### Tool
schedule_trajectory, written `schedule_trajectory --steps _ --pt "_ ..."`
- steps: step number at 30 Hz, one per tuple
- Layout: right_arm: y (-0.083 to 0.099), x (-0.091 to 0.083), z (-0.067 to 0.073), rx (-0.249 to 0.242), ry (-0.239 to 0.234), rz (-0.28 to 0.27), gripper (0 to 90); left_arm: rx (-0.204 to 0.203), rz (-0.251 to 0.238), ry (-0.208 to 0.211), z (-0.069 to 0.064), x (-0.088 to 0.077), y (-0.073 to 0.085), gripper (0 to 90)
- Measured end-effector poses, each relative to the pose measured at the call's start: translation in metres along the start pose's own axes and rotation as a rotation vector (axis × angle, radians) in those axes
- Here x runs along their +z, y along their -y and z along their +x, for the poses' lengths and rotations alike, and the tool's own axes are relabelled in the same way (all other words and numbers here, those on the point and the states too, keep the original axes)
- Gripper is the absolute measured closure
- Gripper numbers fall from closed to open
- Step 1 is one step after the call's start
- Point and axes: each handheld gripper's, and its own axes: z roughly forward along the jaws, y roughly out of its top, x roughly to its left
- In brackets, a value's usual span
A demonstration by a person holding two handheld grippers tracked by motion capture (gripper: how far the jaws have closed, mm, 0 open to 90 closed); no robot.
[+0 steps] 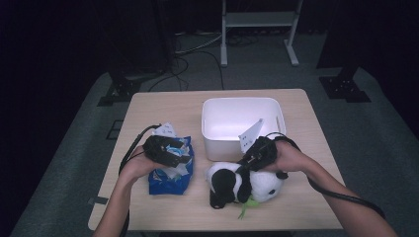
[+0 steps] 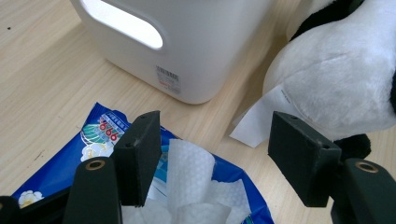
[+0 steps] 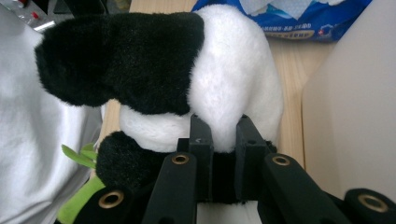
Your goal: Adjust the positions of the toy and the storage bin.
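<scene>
Dark room, pale bench [image 1: 148, 106]: right gripper [image 3: 224, 140] pinches plush panda [image 1: 244, 185], bound for the empty white bin [image 1: 242, 106]; left gripper [image 2: 215, 158] gapes over wet-wipes pack [image 1: 170, 175].

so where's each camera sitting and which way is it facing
High view: above the person's side, looking forward and down on the table; both forearms, left gripper, right gripper.
Left gripper view: on that gripper, over the wipes, facing the bin; jaws open.
Right gripper view: facing the panda; jaws pinch it.
All three share panda, wipes, bin.
</scene>
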Motion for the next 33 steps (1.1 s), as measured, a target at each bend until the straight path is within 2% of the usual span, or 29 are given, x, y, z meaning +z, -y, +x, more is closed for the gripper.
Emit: schedule_trajectory --steps 1,2,4,5,8,10,14,16,18,19,24,27,30,33 --pt "-0.001 0.0 0.001 0.003 -0.009 -0.005 80.1 -0.004 -0.005 0.0 0.0 0.0 0.0 33.7" --pt "-0.003 0.0 0.001 0.003 0.007 -0.006 80.4 0.0 -0.002 0.001 0.0 0.0 0.0 33.7" --pt "-0.005 -0.002 0.002 -0.006 0.006 0.001 80.3 -0.004 -0.005 -0.001 0.0 -0.001 0.001 33.7" --pt "-0.007 -0.004 0.003 -0.007 0.031 -0.007 80.3 -0.001 -0.003 -0.003 0.0 -0.001 0.001 33.3" --pt "-0.007 -0.005 0.001 -0.002 0.044 -0.03 79.3 -0.004 0.002 -0.003 0.001 -0.001 0.002 33.1" --pt "-0.006 0.0 -0.002 0.022 0.021 -0.005 72.8 -0.006 -0.002 -0.006 0.001 -0.002 0.003 33.1" --pt "-0.007 -0.001 -0.005 0.061 -0.01 -0.011 50.5 -0.005 0.0 -0.004 0.0 -0.001 0.003 32.5" --pt "-0.007 -0.003 -0.009 0.106 -0.038 0.001 44.2 -0.004 0.0 -0.001 0.0 -0.002 0.003 32.5" --pt "-0.005 -0.007 -0.012 0.128 -0.067 -0.008 41.7 -0.006 0.0 -0.004 -0.001 -0.002 0.002 32.3" --pt "-0.004 -0.008 -0.014 0.145 -0.075 0.011 39.4 -0.007 -0.001 -0.003 -0.001 -0.002 0.002 31.8" --pt "-0.001 -0.003 -0.018 0.135 -0.062 0.076 32.5 -0.009 0.001 -0.002 0.0 0.0 0.002 31.8" --pt "0.002 0.002 -0.02 0.147 -0.081 0.077 31.5 -0.001 0.004 -0.001 -0.001 0.0 0.001 31.7" --pt "0.002 0.009 -0.019 0.131 -0.077 0.077 28.5 0.0 0.007 0.002 -0.001 0.001 0.001 31.4" --pt "0.001 0.017 -0.014 0.112 -0.084 0.101 26.9 -0.002 0.003 0.004 -0.001 0.002 0.001 31.3"
